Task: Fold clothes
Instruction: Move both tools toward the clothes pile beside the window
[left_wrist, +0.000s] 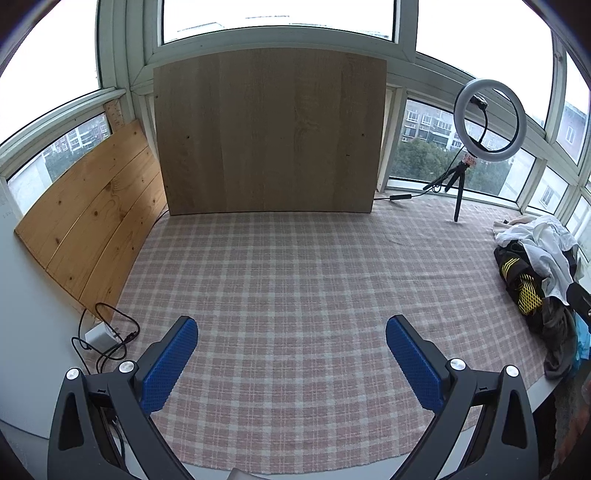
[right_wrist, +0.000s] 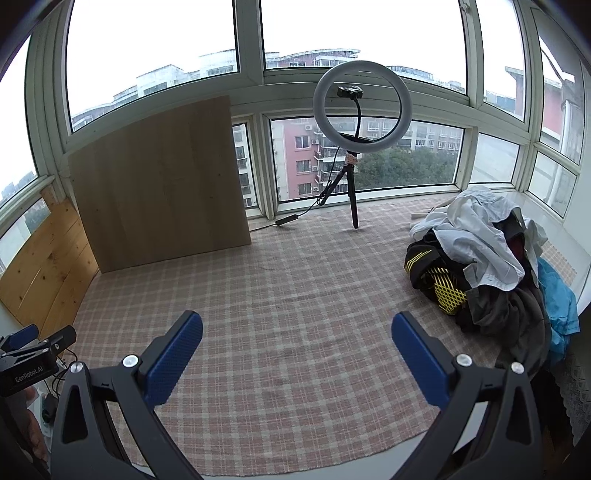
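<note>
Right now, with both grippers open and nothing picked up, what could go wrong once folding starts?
1. The clothes pile is tangled, so the right hand-held gripper may drag several garments along with the white shirt on top.
2. The ring light tripod stands close to the pile; a pulled garment could tip it.
3. The left hand-held gripper hovers near loose charger cables.

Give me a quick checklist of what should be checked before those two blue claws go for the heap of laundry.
1. Left gripper open and empty: ok.
2. Right gripper open and empty: ok.
3. Clothes pile within sight, on the right: ok.
4. Bare checked cloth free for spreading a garment: ok.
5. Ring light and its cable standing apart from the pile: ok.
6. White shirt on top free of the garments under it: cannot tell.
</note>
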